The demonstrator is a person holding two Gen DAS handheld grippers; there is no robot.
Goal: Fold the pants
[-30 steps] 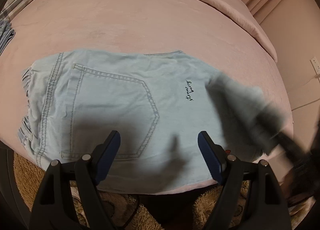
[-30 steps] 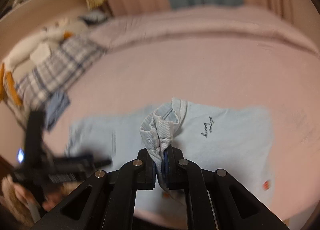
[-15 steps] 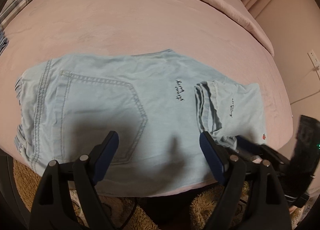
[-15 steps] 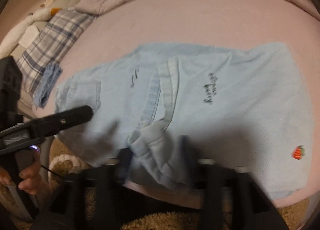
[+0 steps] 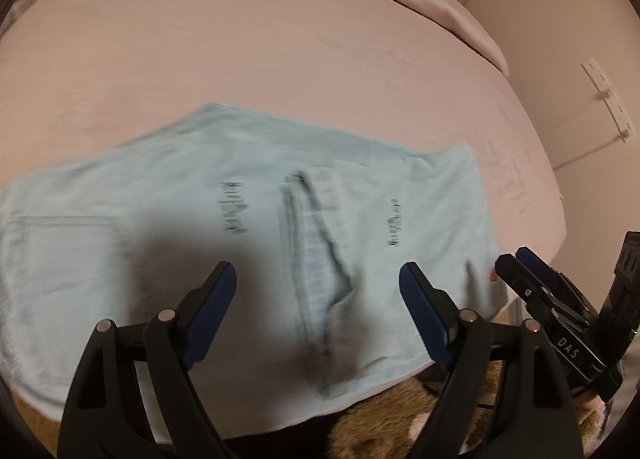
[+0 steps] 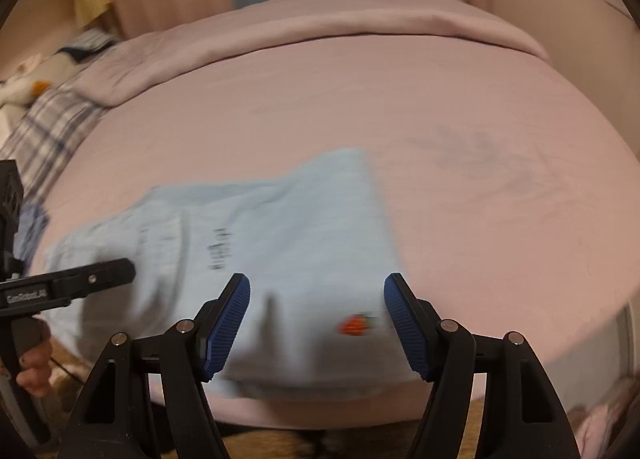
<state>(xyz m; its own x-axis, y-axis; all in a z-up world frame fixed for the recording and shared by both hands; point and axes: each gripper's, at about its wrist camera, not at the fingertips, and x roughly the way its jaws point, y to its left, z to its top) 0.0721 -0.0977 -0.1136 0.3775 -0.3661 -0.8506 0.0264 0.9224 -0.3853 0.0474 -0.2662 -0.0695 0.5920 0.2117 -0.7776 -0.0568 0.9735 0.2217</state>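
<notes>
1. The pants lie flat on the pink bed, right in front of both tongs. One leg end is already laid over the middle, so its hem makes a bumpy line between the left tongs' tips.
2. The left tongs are wide open and hold nothing. The right tongs are wide open too, with nothing in them, above the corner with the little red strawberry patch.
3. The next fold looks like the job now. To do it well, pinch the folded edge at both corners, lift low, and lay it over evenly so the sides line up.
4. Past the left of the right tongs there is a plaid blanket and a soft toy. They are well apart from the pants.
5. A fuzzy brown rug is below the bed edge. Nothing blocks the way.
</notes>
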